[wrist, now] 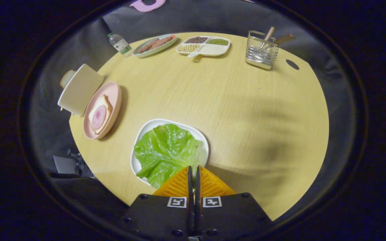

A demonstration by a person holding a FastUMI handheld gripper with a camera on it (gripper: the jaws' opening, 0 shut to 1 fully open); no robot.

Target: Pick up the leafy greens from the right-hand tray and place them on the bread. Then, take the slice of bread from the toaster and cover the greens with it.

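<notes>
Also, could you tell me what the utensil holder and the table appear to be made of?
The utensil holder looks like shiny metal wire: thin, glinting bars you can see through. The table looks like pale wood or wood-look laminate with a matte finish: fine straight grain lines and no glare. The gripper has its fingers almost together over the near edge of the leafy greens.

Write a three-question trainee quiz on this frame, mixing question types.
1. True or false: the lettuce already lies on the bread.
2. The tongs are: A) wide open over the toaster; B) nearly closed at the near edge of the lettuce; C) holding a bread slice.
3. Fill in: the bread with a meat slice sits on a ___ plate.

Key: 1 false, the lettuce is on the white plate; 2 B, only a thin gap between the fingers, grip on the leaf not confirmable; 3 pink.
</notes>
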